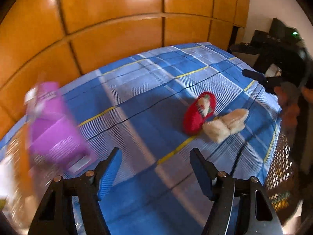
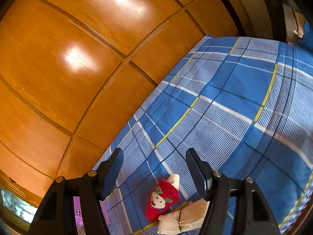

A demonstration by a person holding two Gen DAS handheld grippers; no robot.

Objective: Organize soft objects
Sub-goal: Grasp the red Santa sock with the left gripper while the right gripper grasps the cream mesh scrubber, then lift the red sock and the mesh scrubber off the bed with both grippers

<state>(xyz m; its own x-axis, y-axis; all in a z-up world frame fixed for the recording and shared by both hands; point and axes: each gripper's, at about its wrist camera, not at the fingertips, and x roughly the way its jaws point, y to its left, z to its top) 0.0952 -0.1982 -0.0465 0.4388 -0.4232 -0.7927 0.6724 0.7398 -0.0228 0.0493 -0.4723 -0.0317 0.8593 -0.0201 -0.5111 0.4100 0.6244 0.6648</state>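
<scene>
A red fuzzy sock (image 1: 197, 113) with a white snowman face lies on the blue plaid bedsheet (image 1: 148, 90), touching a beige folded sock pair (image 1: 225, 124) to its right. A purple plastic basket (image 1: 54, 129) stands at the left, blurred. My left gripper (image 1: 156, 168) is open and empty above the sheet, short of the socks. In the right wrist view the red sock (image 2: 162, 201) and beige socks (image 2: 182, 219) lie just below my open, empty right gripper (image 2: 154, 174). The basket's purple edge (image 2: 78, 213) shows at lower left.
Glossy orange wooden wardrobe doors (image 1: 117, 19) stand behind the bed. The other hand-held gripper (image 1: 273, 78) shows at the right in the left wrist view. A dark mesh bin (image 1: 279, 172) stands beside the bed's right edge.
</scene>
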